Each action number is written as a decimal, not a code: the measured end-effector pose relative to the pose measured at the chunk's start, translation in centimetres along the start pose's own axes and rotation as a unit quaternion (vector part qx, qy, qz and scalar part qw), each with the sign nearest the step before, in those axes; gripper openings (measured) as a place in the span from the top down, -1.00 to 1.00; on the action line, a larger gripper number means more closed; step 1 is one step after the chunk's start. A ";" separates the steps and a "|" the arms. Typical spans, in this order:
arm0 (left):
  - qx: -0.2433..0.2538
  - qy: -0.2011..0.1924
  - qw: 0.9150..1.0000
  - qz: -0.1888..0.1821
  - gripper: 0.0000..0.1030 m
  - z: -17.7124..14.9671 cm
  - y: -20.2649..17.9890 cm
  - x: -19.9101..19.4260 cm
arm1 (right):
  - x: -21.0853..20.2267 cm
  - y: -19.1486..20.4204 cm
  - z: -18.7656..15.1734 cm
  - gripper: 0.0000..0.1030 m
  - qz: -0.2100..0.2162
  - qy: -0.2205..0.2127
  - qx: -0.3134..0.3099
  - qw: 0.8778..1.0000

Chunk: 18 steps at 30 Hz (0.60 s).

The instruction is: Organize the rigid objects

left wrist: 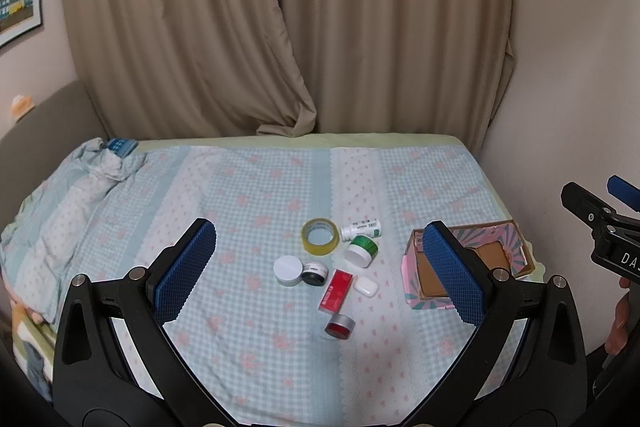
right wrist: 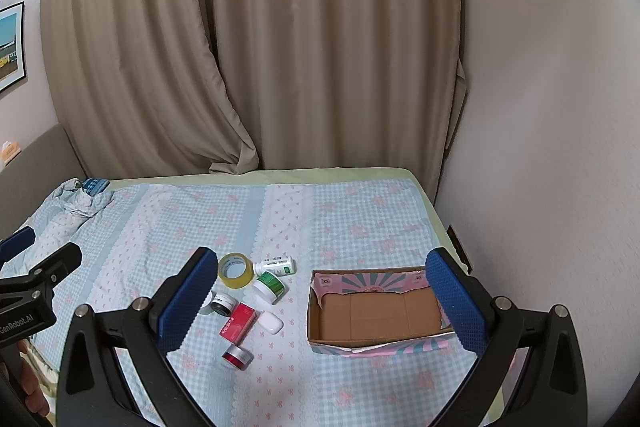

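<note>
Small rigid items lie clustered on the bed: a yellow tape roll (left wrist: 320, 235) (right wrist: 236, 270), a white bottle (left wrist: 361, 228) (right wrist: 276, 263) on its side, a green-lidded jar (left wrist: 362, 251) (right wrist: 270, 287), a white round jar (left wrist: 288, 270), a black jar (left wrist: 314, 273) (right wrist: 222, 303), a red box (left wrist: 336, 291) (right wrist: 237, 322), a white case (left wrist: 366, 286) (right wrist: 271, 322) and a red-and-silver jar (left wrist: 340, 326) (right wrist: 237, 355). An open cardboard box (left wrist: 520, 259) (right wrist: 376, 311) with pink patterned sides sits to their right, with nothing inside. My left gripper (left wrist: 316, 275) and right gripper (right wrist: 320, 299) hover open above the bed, holding nothing.
A rumpled blanket (left wrist: 72, 195) and a blue item (left wrist: 120, 145) lie at the bed's far left. Beige curtains (left wrist: 280, 27) hang behind the bed, and a wall (right wrist: 540, 147) runs close along its right side. A person's hand (left wrist: 620, 319) holds the right tool.
</note>
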<state>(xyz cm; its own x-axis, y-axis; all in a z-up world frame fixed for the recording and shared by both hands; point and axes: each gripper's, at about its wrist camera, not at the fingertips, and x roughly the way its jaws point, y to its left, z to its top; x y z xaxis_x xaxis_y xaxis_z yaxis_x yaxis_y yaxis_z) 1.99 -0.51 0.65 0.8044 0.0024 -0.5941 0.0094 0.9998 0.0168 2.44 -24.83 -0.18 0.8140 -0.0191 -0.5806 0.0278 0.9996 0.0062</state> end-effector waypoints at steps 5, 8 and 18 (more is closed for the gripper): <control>-0.004 -0.001 1.000 0.000 -0.99 0.0 0.0 0.0 | 0.2 0.0 0.1 -1.00 0.002 0.000 -0.001 1.000; -0.006 -0.001 1.000 0.000 -0.99 0.0 0.0 -0.1 | 0.2 -0.1 0.1 -1.00 0.002 0.000 -0.001 1.000; -0.010 -0.018 0.999 0.024 -0.99 -0.8 0.0 -0.7 | 0.1 -0.3 0.2 -1.00 0.011 -0.009 -0.010 1.000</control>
<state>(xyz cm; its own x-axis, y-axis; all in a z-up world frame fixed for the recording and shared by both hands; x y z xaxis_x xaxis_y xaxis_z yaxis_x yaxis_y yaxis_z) 0.95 -0.52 0.40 0.8243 0.0503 -0.5639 -0.0416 0.9987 0.0283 2.59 -25.15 -0.09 0.8249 0.0021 -0.5653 -0.0010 1.0000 0.0022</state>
